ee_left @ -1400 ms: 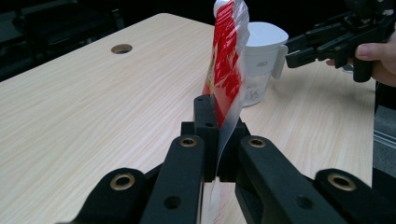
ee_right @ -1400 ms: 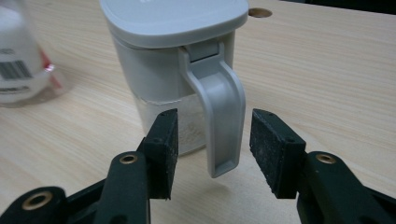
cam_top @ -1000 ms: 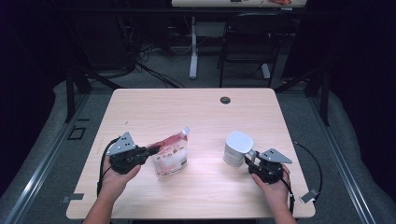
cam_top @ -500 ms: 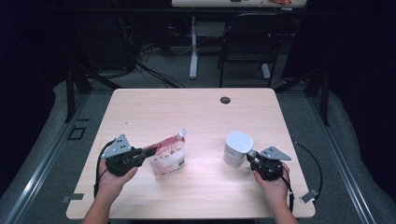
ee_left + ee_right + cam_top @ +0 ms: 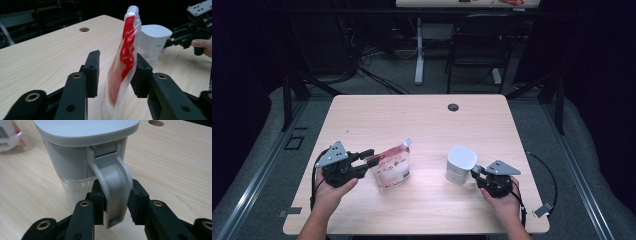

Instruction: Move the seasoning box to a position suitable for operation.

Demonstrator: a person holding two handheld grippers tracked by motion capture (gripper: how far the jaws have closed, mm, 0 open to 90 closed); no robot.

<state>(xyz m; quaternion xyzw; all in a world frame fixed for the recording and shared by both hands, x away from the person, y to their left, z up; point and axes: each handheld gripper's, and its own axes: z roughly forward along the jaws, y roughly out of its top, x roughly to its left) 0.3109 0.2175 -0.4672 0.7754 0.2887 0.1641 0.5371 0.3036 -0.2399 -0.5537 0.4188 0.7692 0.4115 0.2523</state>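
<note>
Clamping the grey latch handle [image 5: 113,192] of the white lidded container [image 5: 82,152], the right gripper [image 5: 115,202] has both pads pressed on the handle's sides at lower centre of the right gripper view. Judgement: this grip steadies the container upright, likely so it cannot slide while the pouch is worked. In the high view the same gripper [image 5: 475,172] sits lower right of centre, with the container [image 5: 460,164] touching it on its left.

Left gripper [image 5: 115,72]: jaws apart, and they have just been opening. The red-and-white pouch [image 5: 125,60] stands between them, leaning toward the right pad and seemingly brushing it, with a clear gap to the left pad. No squeeze on it; reads as a release or a re-grip. The pouch is slightly blurred, so contact is uncertain.

High view: left gripper [image 5: 367,161] at lower left of the table [image 5: 412,115], pouch [image 5: 392,167] just right of it, spout tipped toward upper right. Pouch and container stand apart, bare tabletop between them.

Pouch stands on its own base, likely staged for pouring into the container.

A round cable hole [image 5: 453,107] lies near the table's far edge.
</note>
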